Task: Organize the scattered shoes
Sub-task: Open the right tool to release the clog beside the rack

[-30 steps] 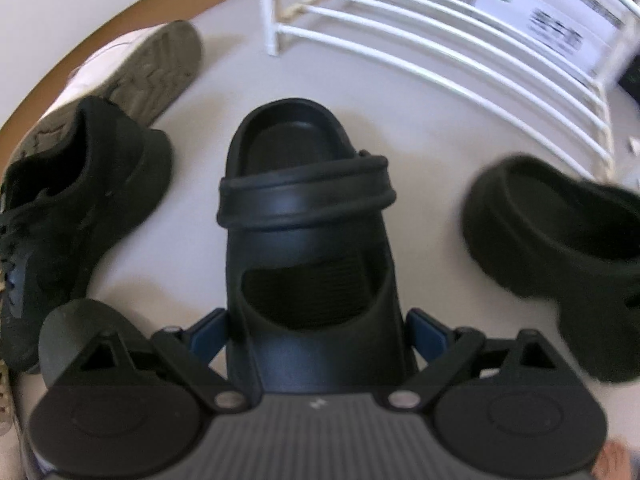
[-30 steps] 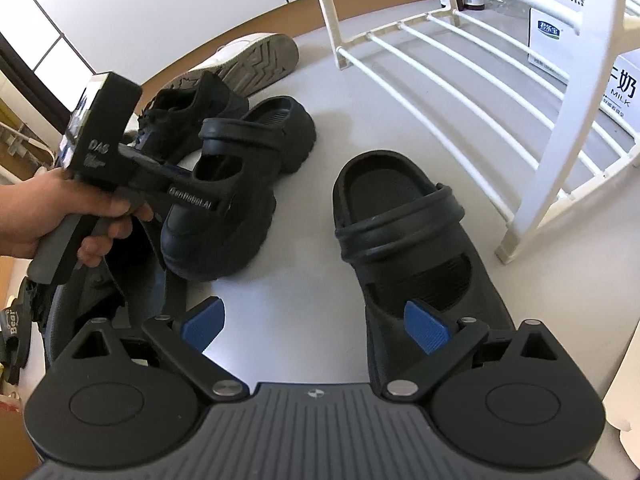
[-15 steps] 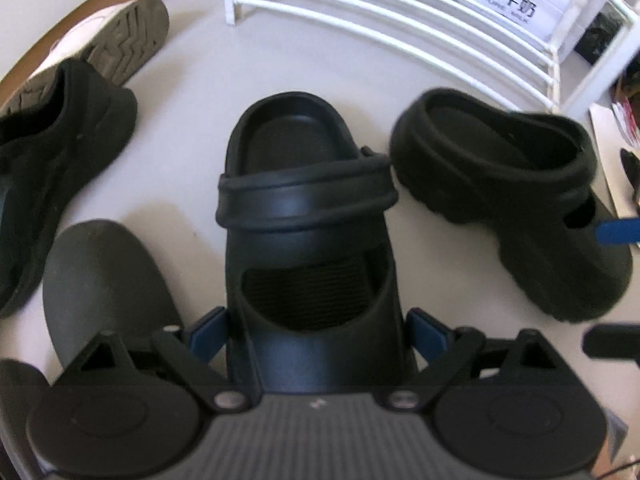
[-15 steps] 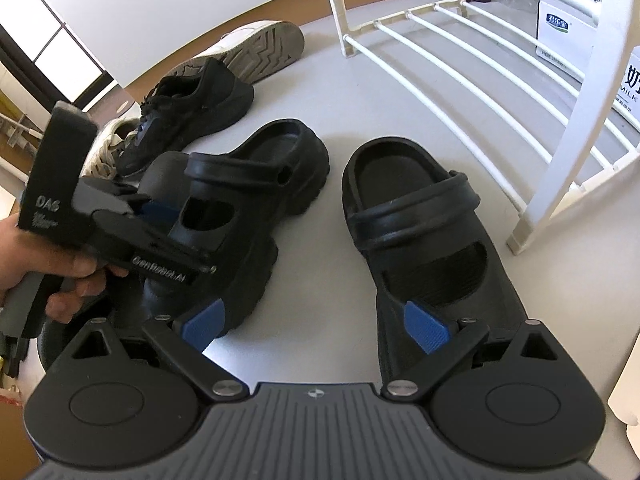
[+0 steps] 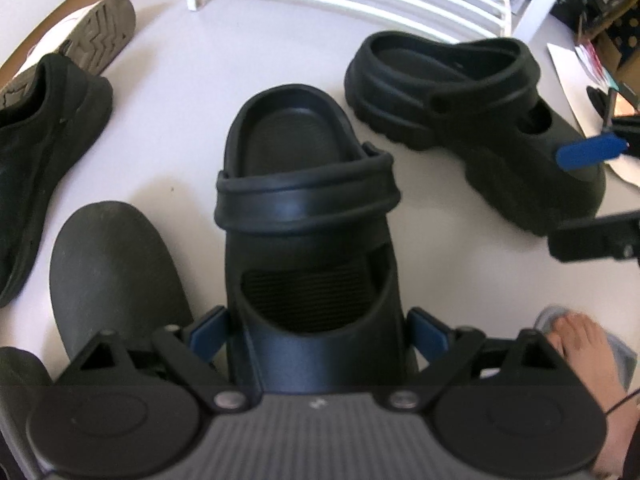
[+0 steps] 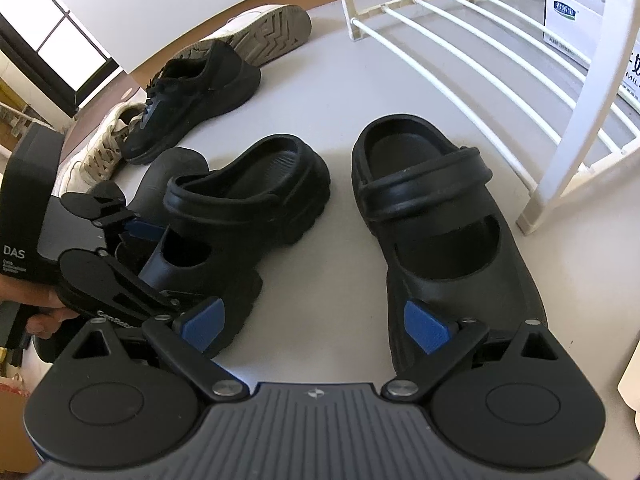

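Clog (image 5: 308, 248) sits on pale floor (image 5: 192, 120), toe clamped between left gripper (image 5: 316, 332) pads, mate clog (image 6: 436, 216) just beside it (pairing step, I judge). Right gripper (image 6: 316, 322) is spread wide with nothing in it, one pad at mate's toe. White rack (image 6: 472, 40) stands behind; next: close on mate, lift both to rack.

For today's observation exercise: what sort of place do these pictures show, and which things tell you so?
Probably a home entryway or shoe corner: a white slatted shoe rack stands on a pale floor, with black clogs, a black sneaker and white sneakers scattered nearby.
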A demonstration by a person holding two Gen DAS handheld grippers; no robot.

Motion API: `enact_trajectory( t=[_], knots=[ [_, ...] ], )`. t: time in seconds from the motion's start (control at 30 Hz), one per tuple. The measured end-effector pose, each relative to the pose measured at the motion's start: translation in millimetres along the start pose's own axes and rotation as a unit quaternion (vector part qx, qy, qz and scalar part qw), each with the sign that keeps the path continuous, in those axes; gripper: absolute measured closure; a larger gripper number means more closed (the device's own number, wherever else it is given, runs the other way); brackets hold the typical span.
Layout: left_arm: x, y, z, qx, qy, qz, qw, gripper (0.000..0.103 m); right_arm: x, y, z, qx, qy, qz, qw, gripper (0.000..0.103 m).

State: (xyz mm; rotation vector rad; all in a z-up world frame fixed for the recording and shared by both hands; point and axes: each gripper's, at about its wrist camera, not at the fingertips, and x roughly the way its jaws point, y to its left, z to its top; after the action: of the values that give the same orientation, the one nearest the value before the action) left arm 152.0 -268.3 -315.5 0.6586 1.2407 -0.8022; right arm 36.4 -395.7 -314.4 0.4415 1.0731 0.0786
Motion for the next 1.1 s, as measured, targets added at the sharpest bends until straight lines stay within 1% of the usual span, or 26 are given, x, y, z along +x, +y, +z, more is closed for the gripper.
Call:
enact_trajectory(
  t=[0.07, 0.2, 0.27, 0.33, 0.37, 0.47, 0.57, 0.67, 0.77, 0.83, 1.0, 1.1],
  knots=[
    [-0.8, 2.5, -1.4, 0.006, 0.007, 0.001, 1.0000, 0.007, 0.0, 0.3, -0.1, -0.001, 0.002, 0.000, 1.000, 0.004],
    [-0.9, 2.3, -7.2, 0.017, 0.017, 0.018, 0.9996, 0.008, 0.6, 0.1, 0.0, 0.000, 0.003, 0.000, 1.000, 0.004],
    [-2.7, 8.3, -6.8, 0.019, 0.019, 0.031, 0.9992, 0.008, 0.6, -0.1, 0.7, 0.000, 0.004, 0.001, 1.000, 0.004],
    [-2.7, 16.5, -8.8, 0.024, 0.016, 0.050, 0.9983, 0.008, 1.3, 0.4, 1.1, -0.001, 0.005, 0.001, 1.000, 0.004],
    [-2.8, 18.3, -9.7, 0.026, 0.014, 0.054, 0.9981, 0.008, 2.0, 0.8, 1.5, -0.002, 0.006, 0.001, 1.000, 0.004],
    [-3.7, 28.0, -17.1, 0.039, 0.005, 0.058, 0.9975, 0.008, 4.0, 0.5, 1.0, -0.001, 0.009, 0.002, 1.000, 0.004],
    [-3.0, 22.3, -20.7, 0.042, 0.000, 0.060, 0.9973, 0.008, 5.5, 1.6, 1.3, -0.004, 0.012, 0.002, 1.000, 0.004],
    [-6.7, 18.5, -19.7, 0.039, -0.004, 0.052, 0.9979, 0.008, 6.4, 2.6, 1.8, -0.005, 0.012, 0.002, 1.000, 0.004],
    [-14.4, 13.1, -17.2, 0.047, -0.012, 0.050, 0.9975, 0.008, 7.6, 2.9, 3.2, -0.005, 0.013, 0.002, 1.000, 0.004],
    [-12.2, 10.9, -21.3, 0.041, -0.015, 0.043, 0.9981, 0.008, 7.9, 3.2, 3.0, -0.006, 0.014, 0.002, 1.000, 0.004],
    [-6.3, -4.7, -16.4, 0.028, -0.027, 0.026, 0.9989, 0.008, 7.9, 5.4, 2.4, -0.007, 0.017, 0.004, 1.000, 0.004],
    [1.1, -11.6, -11.7, 0.020, -0.028, 0.016, 0.9993, 0.008, 7.7, 6.5, 2.3, -0.007, 0.017, 0.004, 1.000, 0.004]
  ],
)
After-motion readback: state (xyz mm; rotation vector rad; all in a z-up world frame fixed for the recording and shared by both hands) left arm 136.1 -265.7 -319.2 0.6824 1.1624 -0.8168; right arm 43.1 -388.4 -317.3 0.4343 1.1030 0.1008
